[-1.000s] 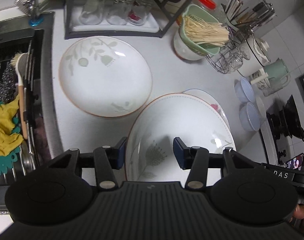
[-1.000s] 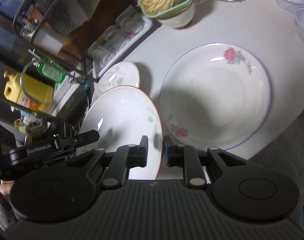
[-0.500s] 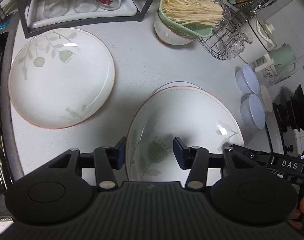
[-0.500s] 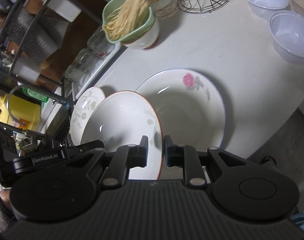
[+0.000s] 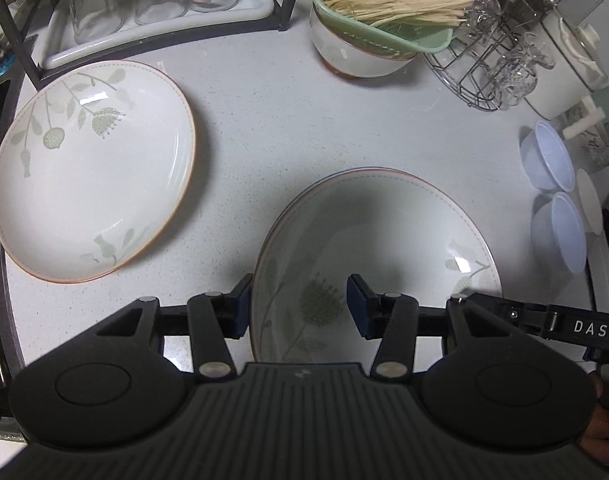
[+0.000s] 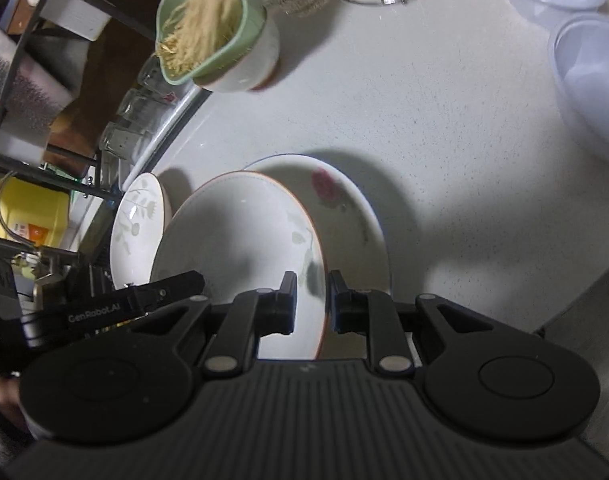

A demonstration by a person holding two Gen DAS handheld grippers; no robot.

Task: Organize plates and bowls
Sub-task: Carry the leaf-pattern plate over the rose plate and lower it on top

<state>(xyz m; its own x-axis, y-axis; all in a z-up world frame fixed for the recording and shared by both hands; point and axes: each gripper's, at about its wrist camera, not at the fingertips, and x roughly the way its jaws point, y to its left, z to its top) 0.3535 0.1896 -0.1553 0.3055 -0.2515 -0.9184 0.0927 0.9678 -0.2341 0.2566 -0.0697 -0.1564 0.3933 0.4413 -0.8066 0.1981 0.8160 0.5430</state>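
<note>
My right gripper (image 6: 311,300) clamps the leaf plate (image 6: 240,256) rim; I lower it level onto the rose plate (image 6: 344,216), left gripper (image 5: 297,306) jaws apart.

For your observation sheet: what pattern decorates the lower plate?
A pink rose on the lower plate, seen best from the right wrist.

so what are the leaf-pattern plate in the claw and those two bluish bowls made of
Leaf-pattern plate: probably glazed ceramic, with a glossy white surface, sharp light glints, a printed green motif and a thin brown rim line. Bluish bowls: likely plastic, with thin translucent walls and a duller, matte sheen.
</note>
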